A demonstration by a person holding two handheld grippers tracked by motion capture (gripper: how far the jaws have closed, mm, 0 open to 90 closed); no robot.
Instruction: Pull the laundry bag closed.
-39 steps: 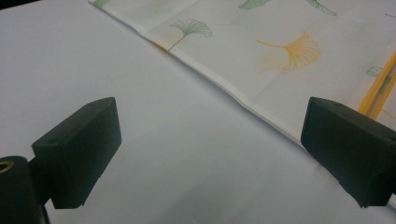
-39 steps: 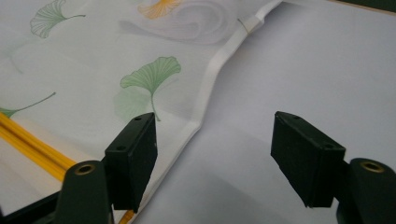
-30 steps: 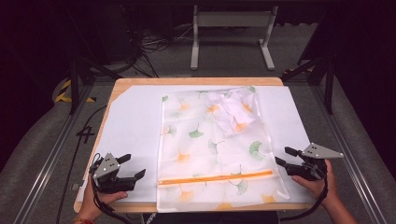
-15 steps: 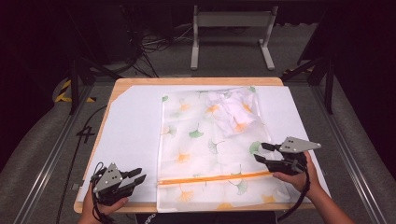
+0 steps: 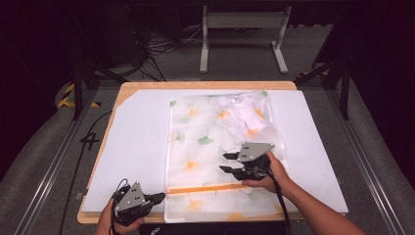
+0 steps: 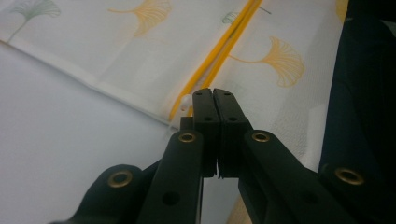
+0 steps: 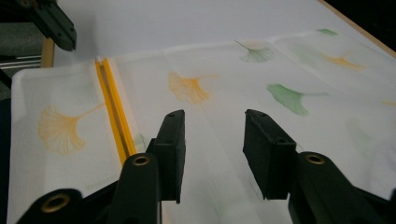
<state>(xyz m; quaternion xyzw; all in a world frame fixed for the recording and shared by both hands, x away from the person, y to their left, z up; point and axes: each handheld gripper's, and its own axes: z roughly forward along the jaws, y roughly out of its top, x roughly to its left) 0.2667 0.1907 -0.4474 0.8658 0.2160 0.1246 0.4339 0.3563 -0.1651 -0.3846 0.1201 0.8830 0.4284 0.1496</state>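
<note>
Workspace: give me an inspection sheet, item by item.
Surface: wooden table under a white sheet.
Job's things: translucent ginkgo-print bag lying flat, orange zipper across its near end, white cloth bundle inside at the far end.
Clutter: nothing seen.
Grippers: left gripper shut at the zipper's left end, jaws just closed; whether it pinches the pull is unclear. Right gripper open above the bag, jaws just narrowing, nothing between its fingers.
Cables: loose cables on the floor beyond.
Surroundings: grey metal stand, dark floor.
</note>
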